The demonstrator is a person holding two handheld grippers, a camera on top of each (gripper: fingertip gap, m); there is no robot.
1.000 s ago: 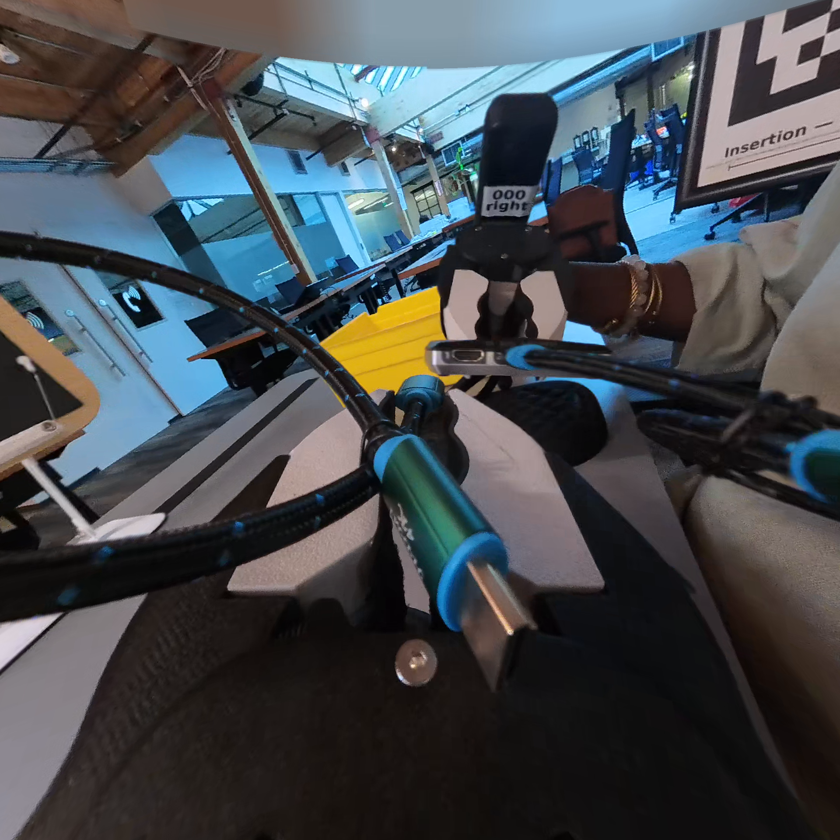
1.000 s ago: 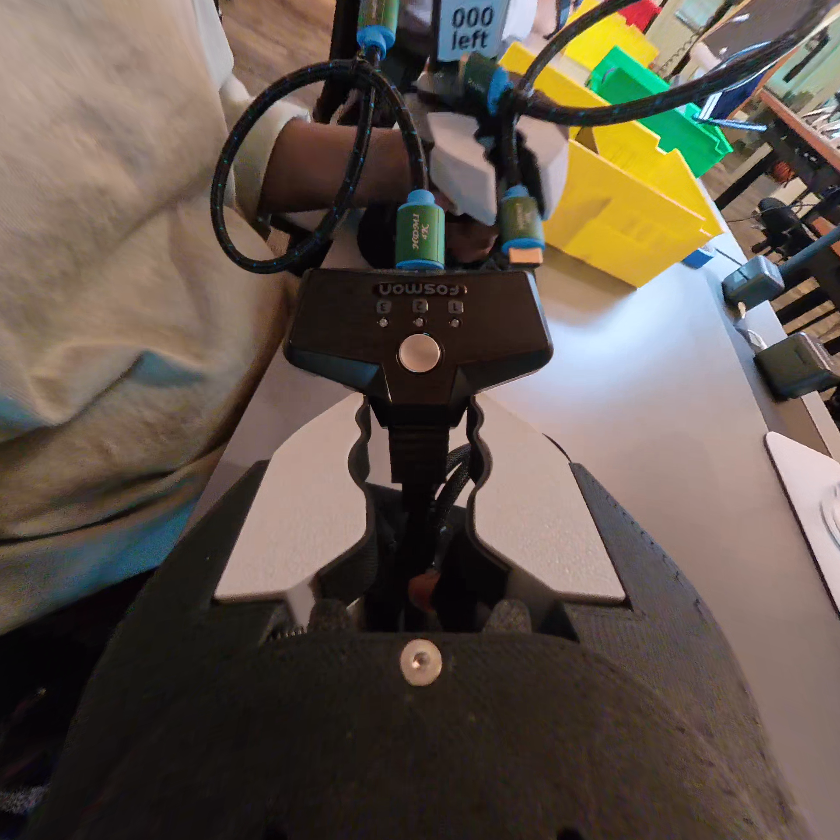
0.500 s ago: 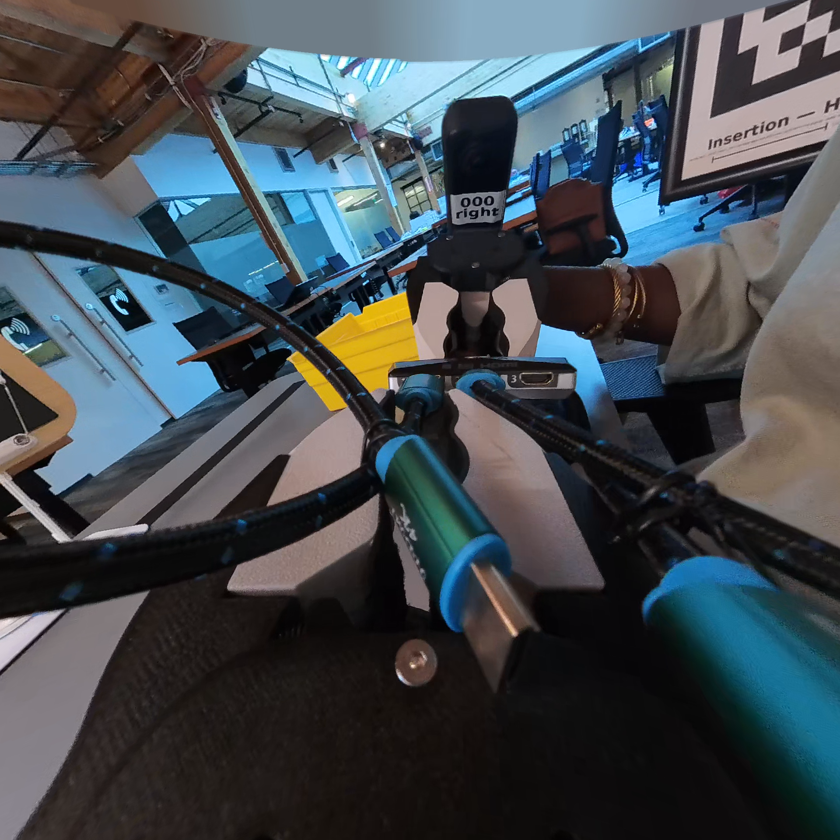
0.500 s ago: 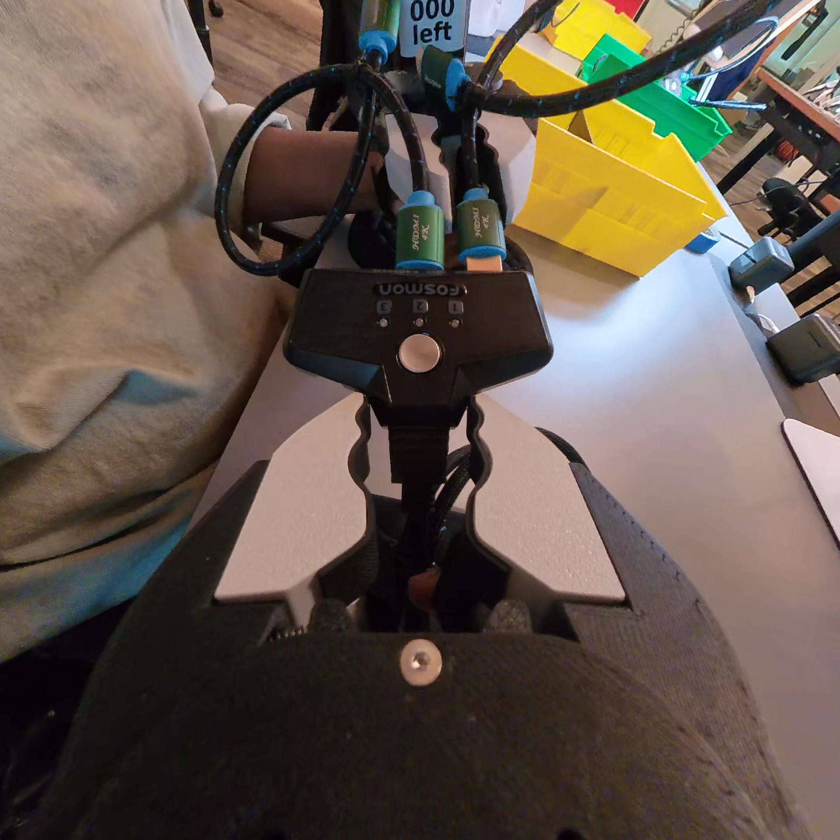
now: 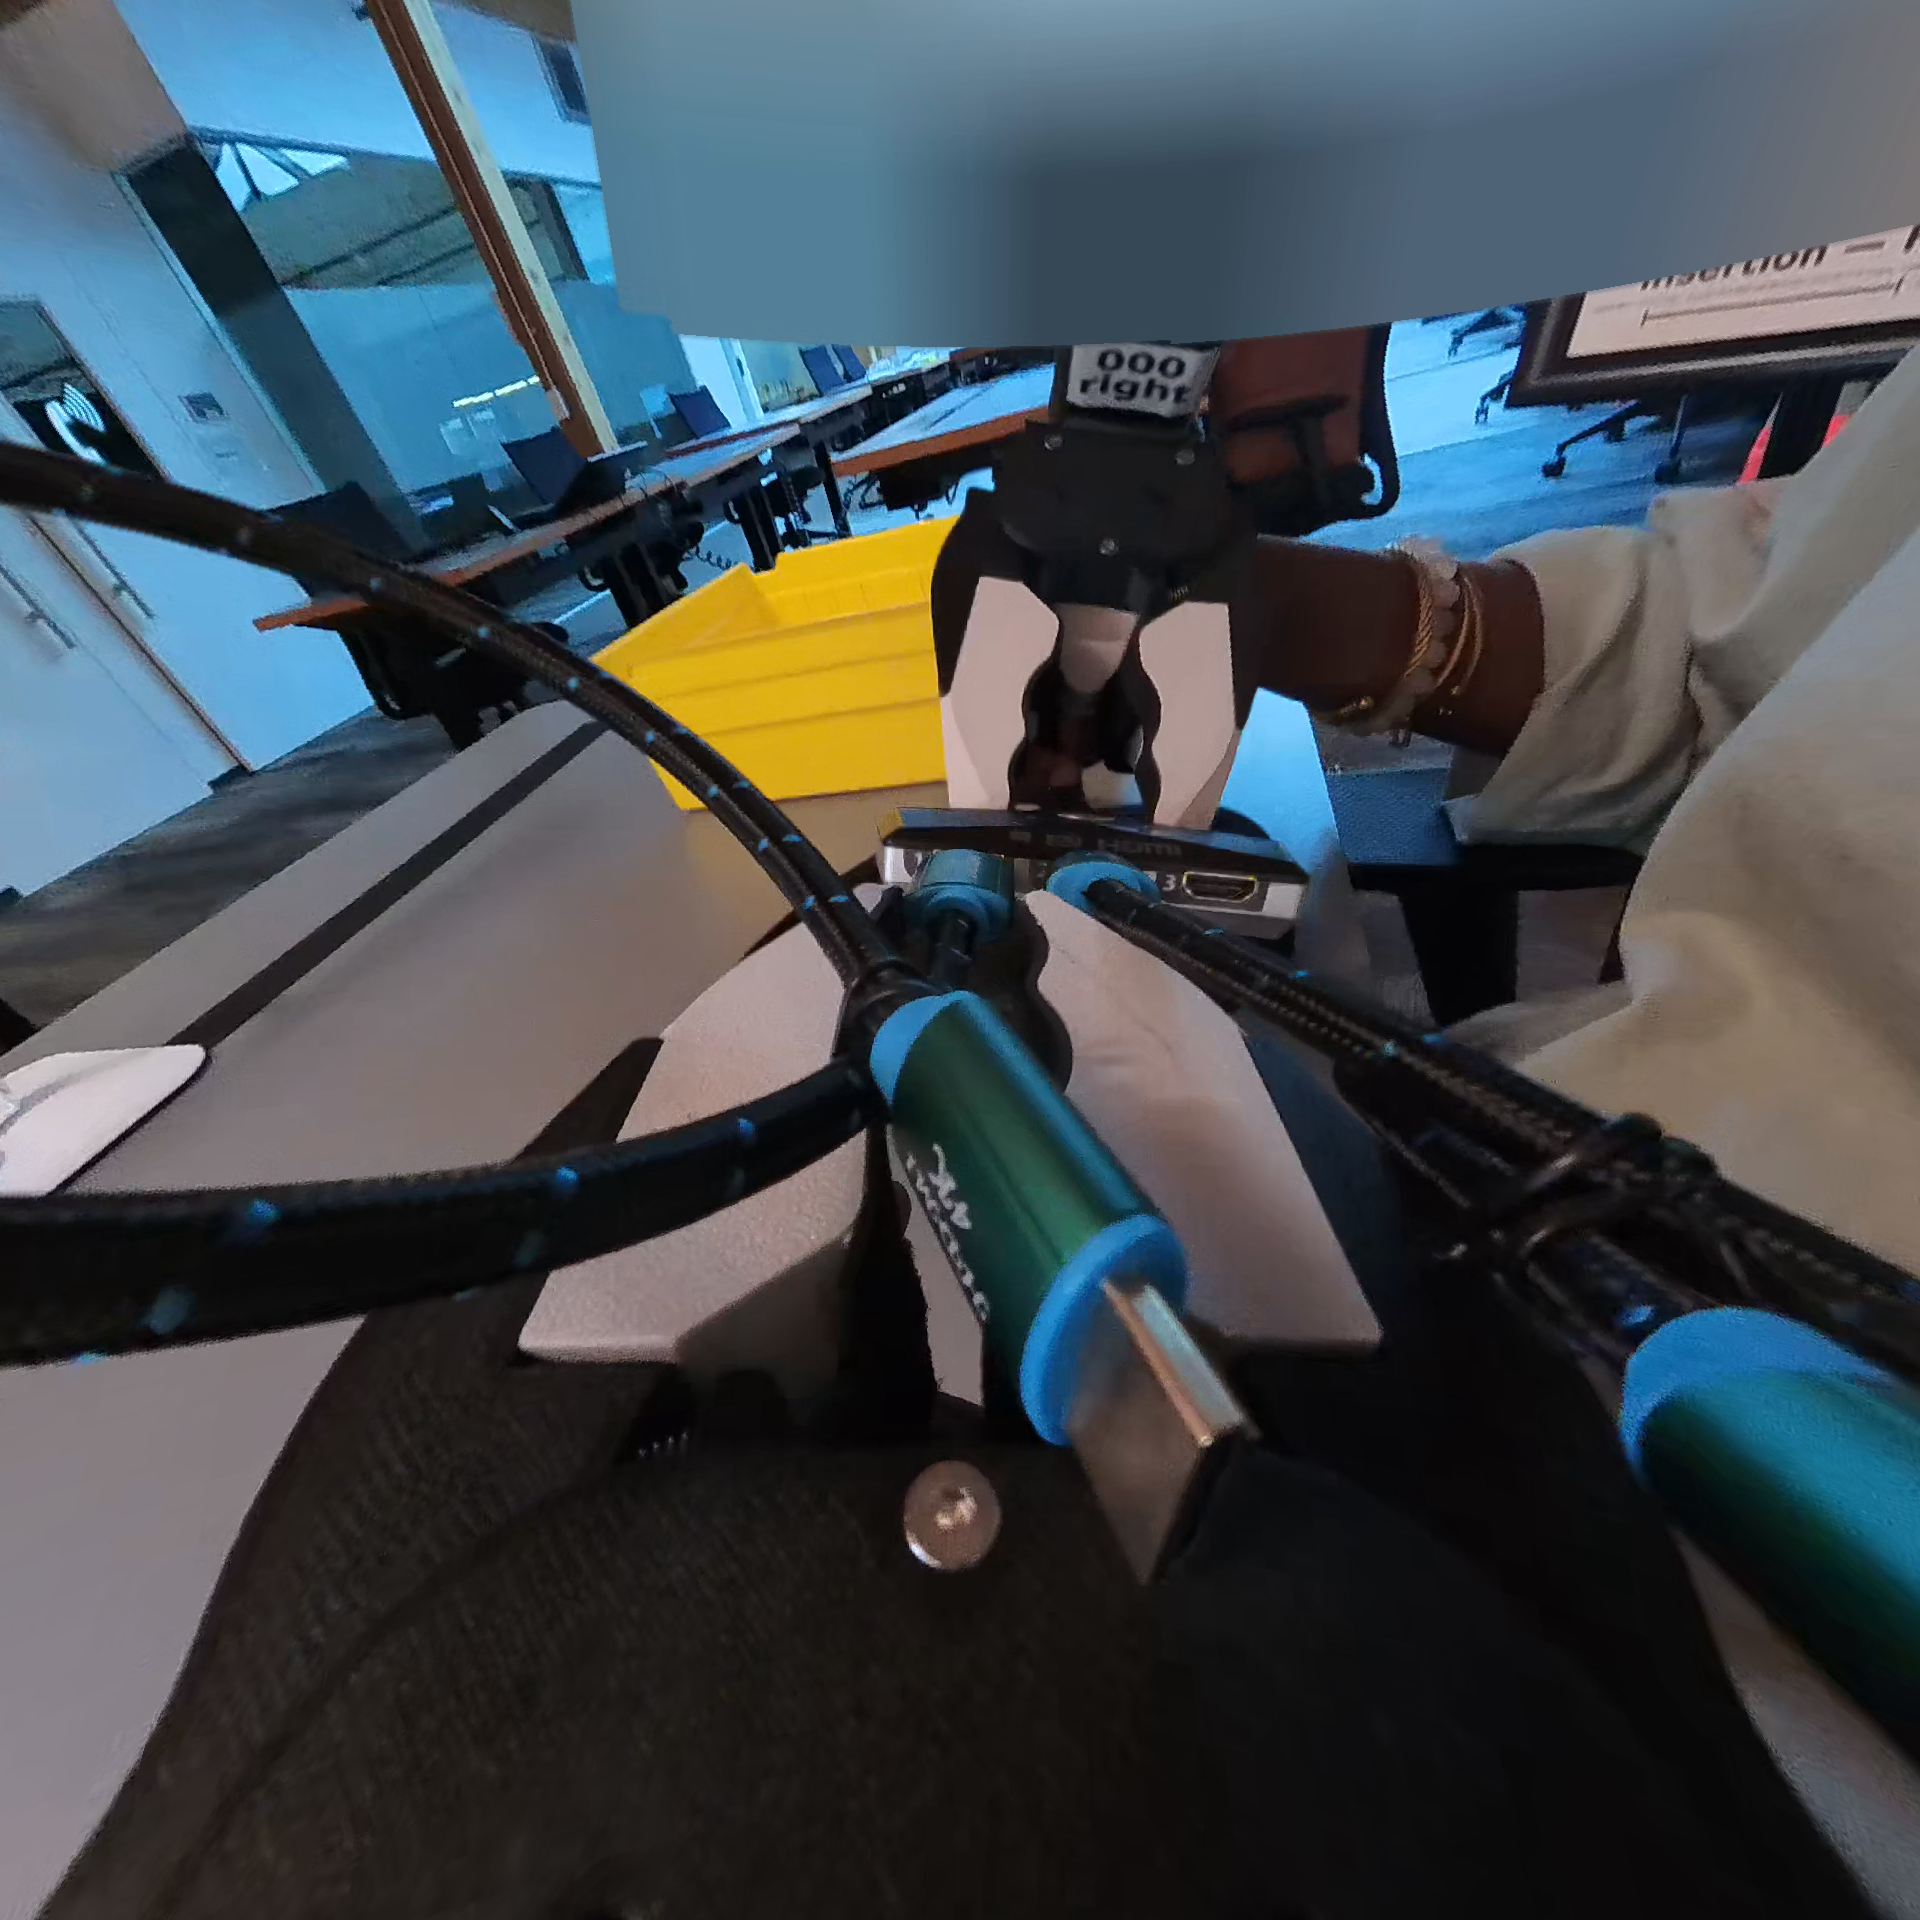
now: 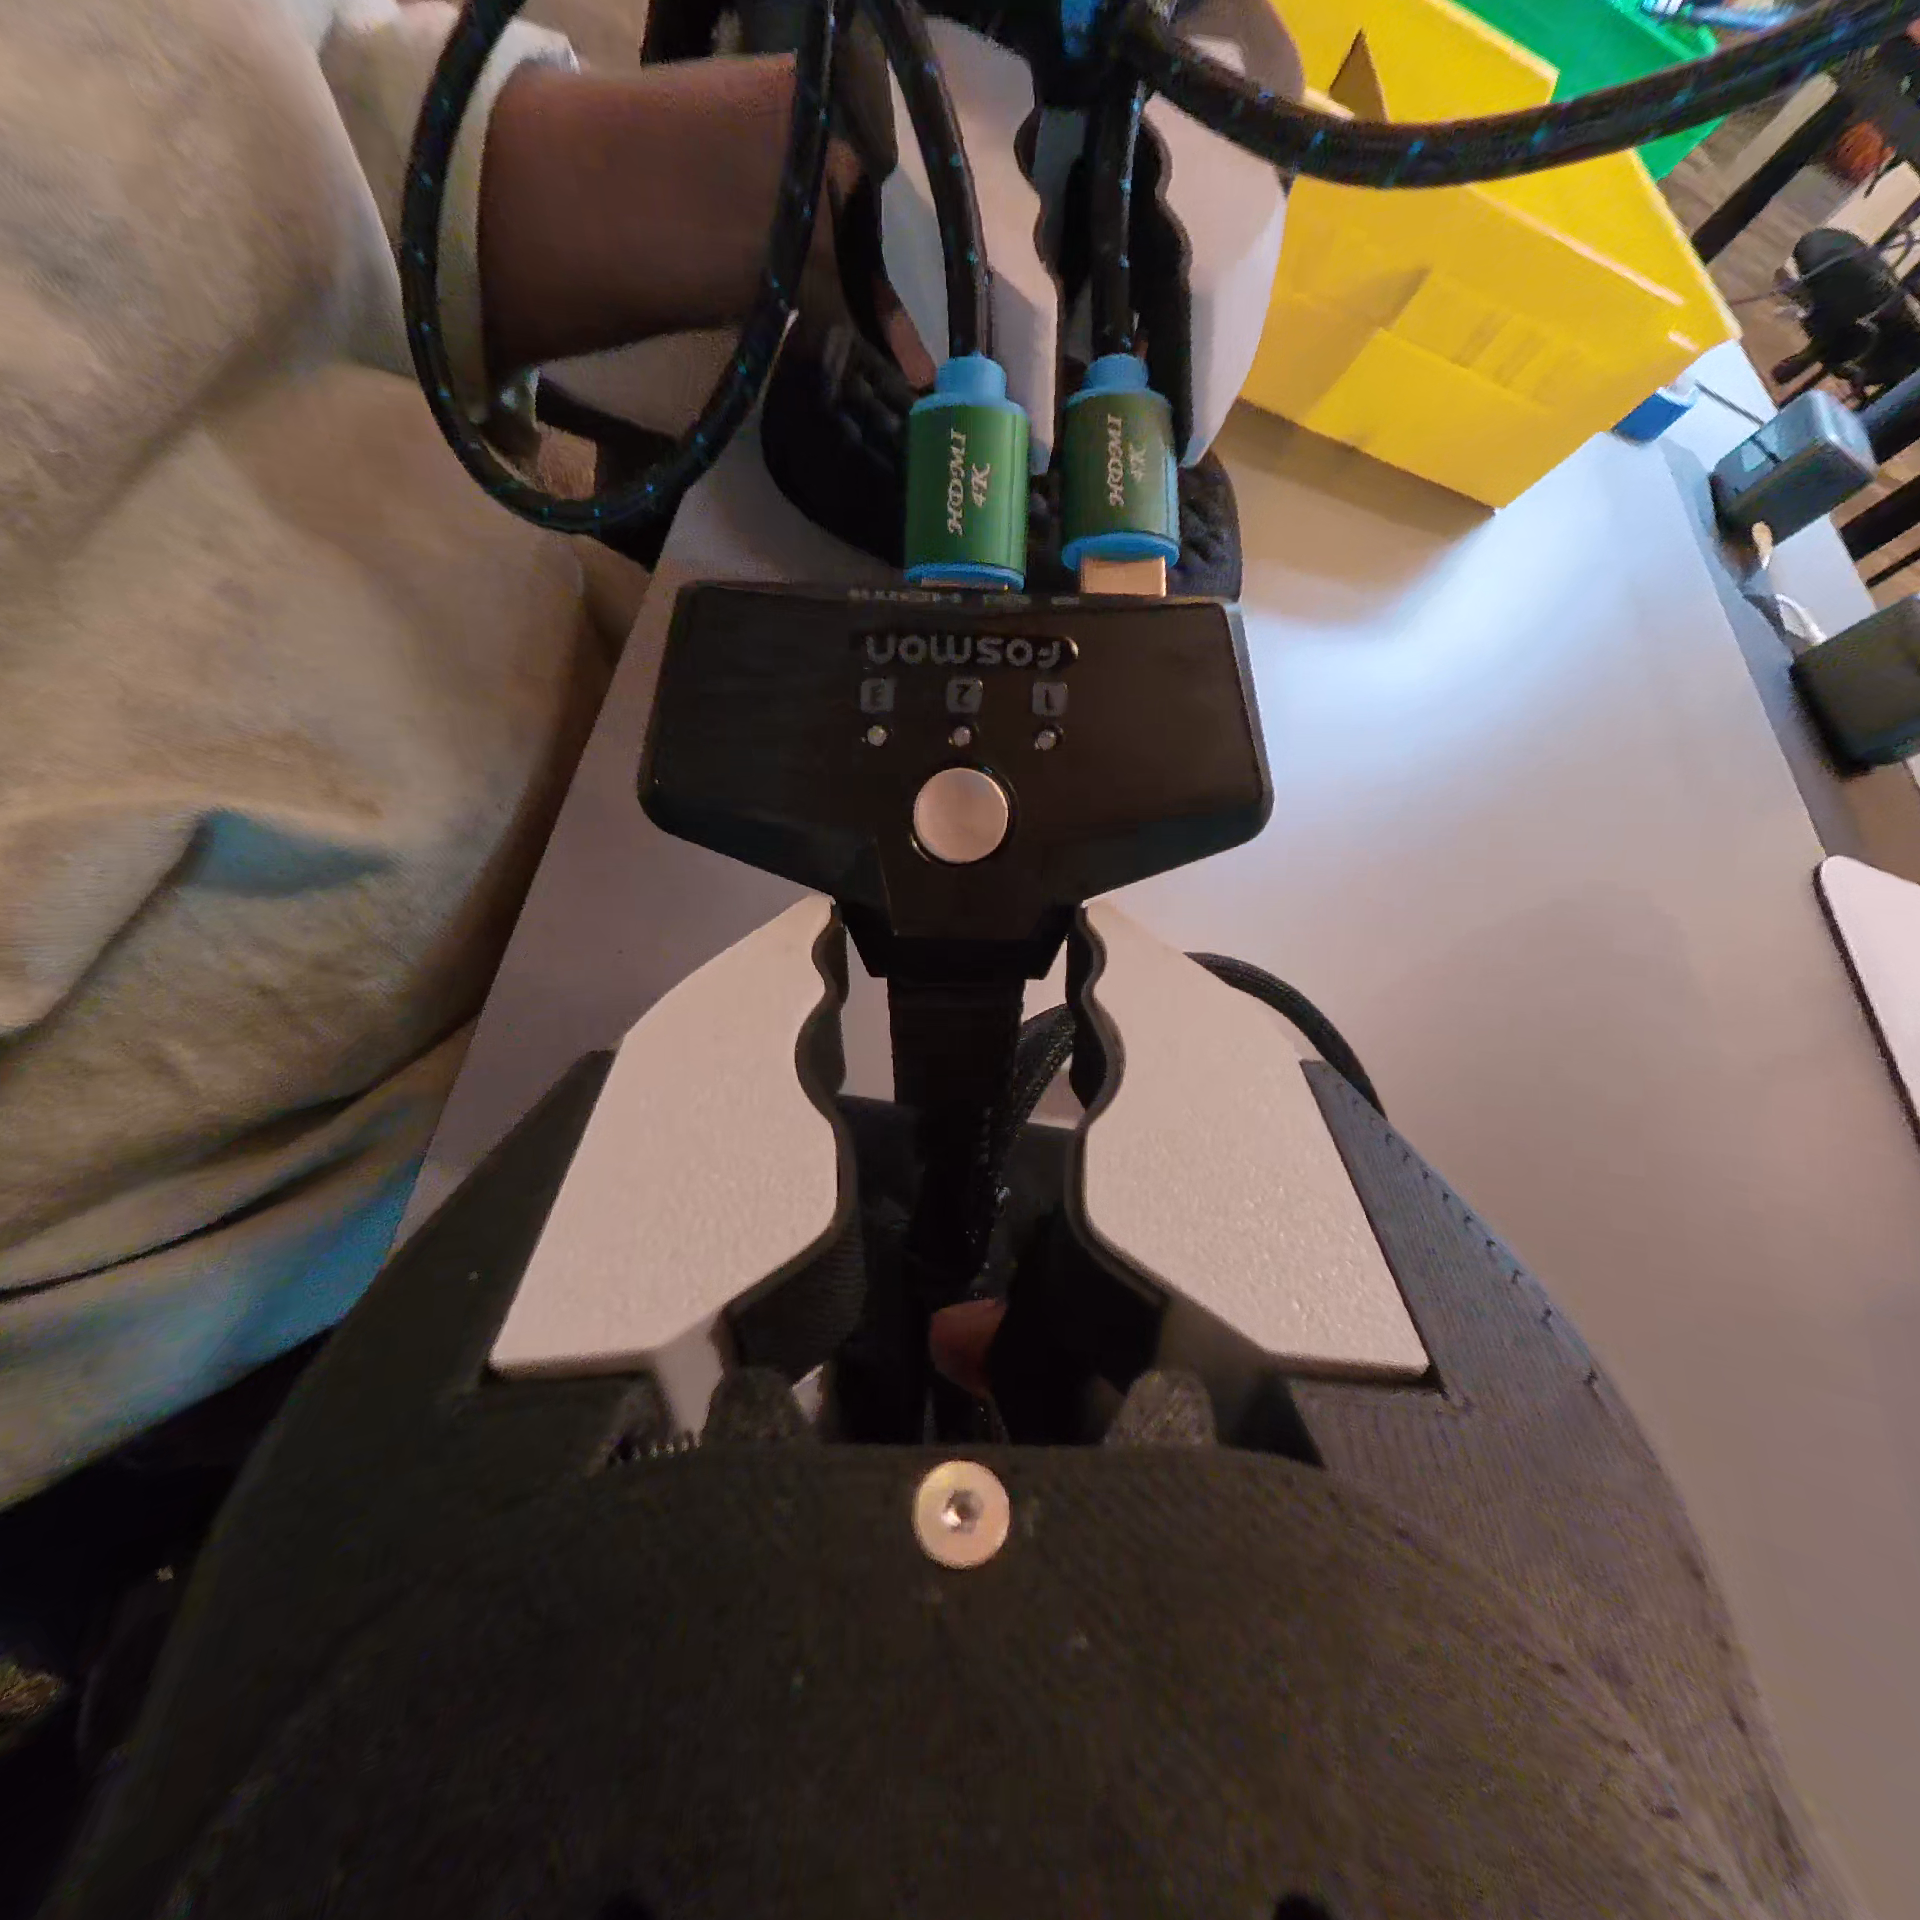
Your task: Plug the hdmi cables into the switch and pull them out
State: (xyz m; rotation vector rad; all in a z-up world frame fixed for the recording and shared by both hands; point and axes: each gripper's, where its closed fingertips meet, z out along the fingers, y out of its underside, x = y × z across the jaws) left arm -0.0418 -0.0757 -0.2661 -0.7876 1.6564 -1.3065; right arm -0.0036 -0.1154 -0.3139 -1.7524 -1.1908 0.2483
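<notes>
The right gripper (image 6: 958, 987) has its jaws pinched on the narrow black neck of the HDMI switch (image 6: 956, 717), so the switch's wide body sticks out just beyond the fingertips, above the grey table (image 6: 1455, 831). Its port edge faces the left gripper (image 5: 1013, 914), which sits directly opposite.

2 green plugs with blue collars meet that edge. The left plug (image 6: 966, 488) looks fully seated, its collar touching the switch. The right plug (image 6: 1120, 478) shows a band of bare metal between collar and switch, so it is only partly in. The left gripper's jaws are pressed on the braided cable (image 6: 1107, 260) just behind this second plug.

In the left wrist view, a 3rd port (image 5: 1228, 886) on the switch is open, and a loose green plug (image 5: 1023, 1216) lies across the left gripper's body, metal tip bare. A yellow bin (image 6: 1455, 291) stands on the table behind.
</notes>
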